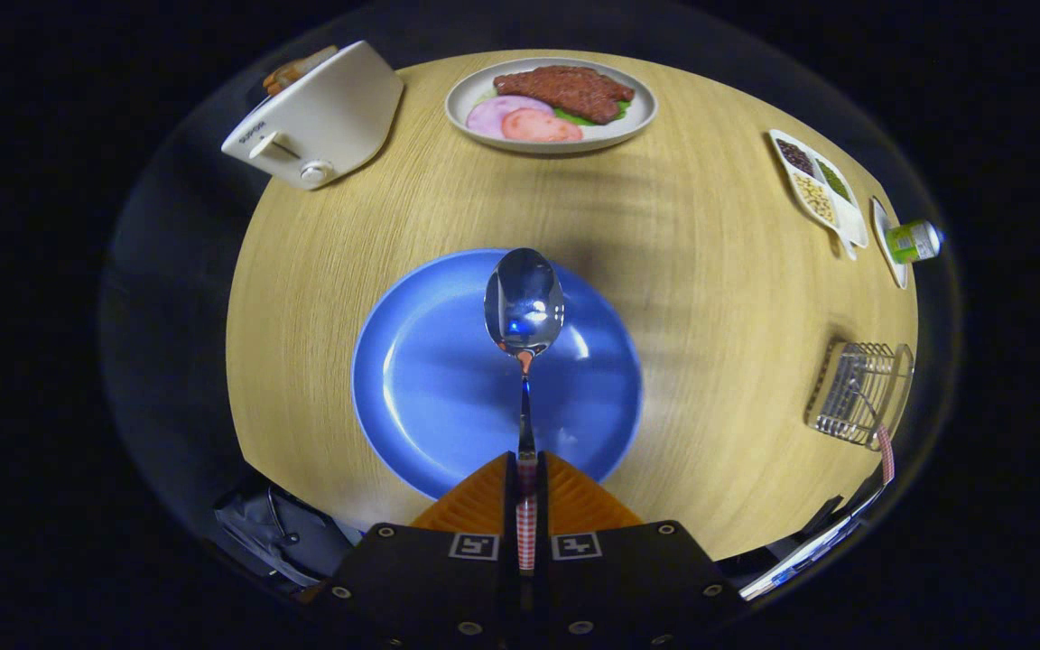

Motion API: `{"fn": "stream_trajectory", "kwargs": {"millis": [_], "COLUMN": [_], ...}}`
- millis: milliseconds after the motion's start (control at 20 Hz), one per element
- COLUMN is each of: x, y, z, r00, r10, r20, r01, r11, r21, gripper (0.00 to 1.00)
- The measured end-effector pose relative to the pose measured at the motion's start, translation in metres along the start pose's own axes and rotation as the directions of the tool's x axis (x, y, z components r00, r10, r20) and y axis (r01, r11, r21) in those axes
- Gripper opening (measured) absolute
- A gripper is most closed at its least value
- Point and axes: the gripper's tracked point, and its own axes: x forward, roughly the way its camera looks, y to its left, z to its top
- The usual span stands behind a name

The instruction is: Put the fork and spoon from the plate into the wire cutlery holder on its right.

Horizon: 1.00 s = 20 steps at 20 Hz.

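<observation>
My gripper is shut on the checked handle of a metal spoon, which points straight ahead with its bowl raised over the blue plate. The plate lies just beyond my fingers on the round wooden table and holds nothing else that I can see. The wire cutlery holder stands to the right near the table's edge, with a checked-handled utensil, likely the fork, leaning out of it toward me.
A white toaster sits at the far left of the table. A grey plate of meat and sliced food is at the far side. A divided snack tray and a green bottle lie at the far right.
</observation>
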Motion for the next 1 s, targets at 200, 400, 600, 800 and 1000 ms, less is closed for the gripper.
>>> {"fn": "stream_trajectory", "kwargs": {"millis": [200,400,600,800,1000], "x": [-0.046,-0.080,-0.099,-0.103,-0.090], "y": [-0.067,-0.125,-0.179,-0.219,-0.238], "z": [-0.001,-0.014,-0.031,-0.051,-0.060], "r00": [0.998,0.997,0.998,0.997,0.982], "r10": [-0.041,-0.051,-0.062,-0.045,0.017], "r20": [0.047,0.060,0.024,-0.067,-0.187], "r01": [0.039,0.043,0.057,0.055,0.009], "r11": [0.998,0.992,0.987,0.987,0.990], "r21": [0.052,0.119,0.153,0.151,0.138], "gripper": [0.07,0.07,0.07,0.07,0.07]}}
